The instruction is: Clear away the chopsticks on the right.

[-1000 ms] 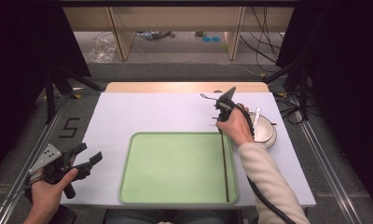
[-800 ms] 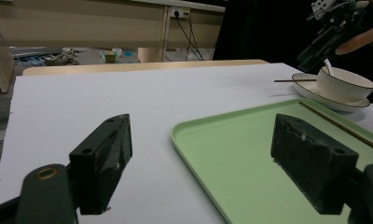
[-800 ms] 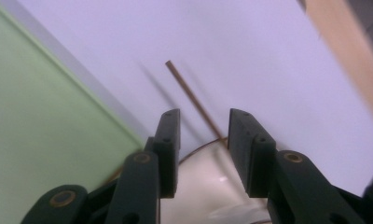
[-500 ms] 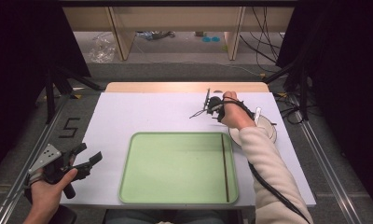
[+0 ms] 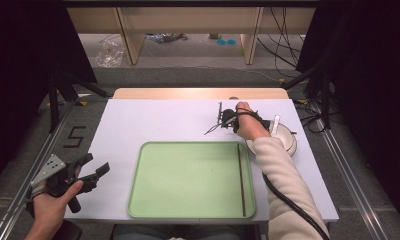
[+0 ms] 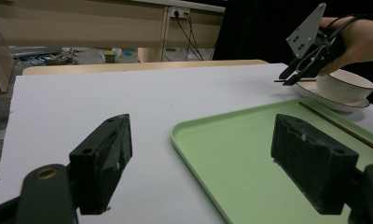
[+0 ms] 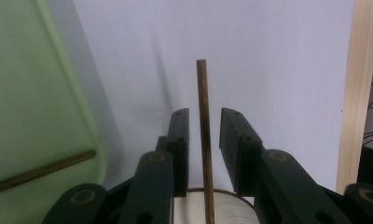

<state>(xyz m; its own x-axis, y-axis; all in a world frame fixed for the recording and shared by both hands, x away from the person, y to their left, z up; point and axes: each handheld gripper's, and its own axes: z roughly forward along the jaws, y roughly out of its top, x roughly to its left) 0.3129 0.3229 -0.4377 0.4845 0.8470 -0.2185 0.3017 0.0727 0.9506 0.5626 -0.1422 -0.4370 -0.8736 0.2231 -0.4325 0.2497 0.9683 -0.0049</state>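
We see the white rectangular surface (image 5: 153,125) evenly and brightly lit from above in the high view, while the surrounds to left and right fall into near black. The pale green plastic tray (image 5: 188,180) shows a soft, matt sheen without hard glare. In the left gripper view the close black tongs (image 6: 212,172) look soft and out of focus, and the distance stays fairly sharp. In the right gripper view a thin brown wooden stick (image 7: 204,135) casts a faint double shadow on the surface, and the picture is slightly grainy.
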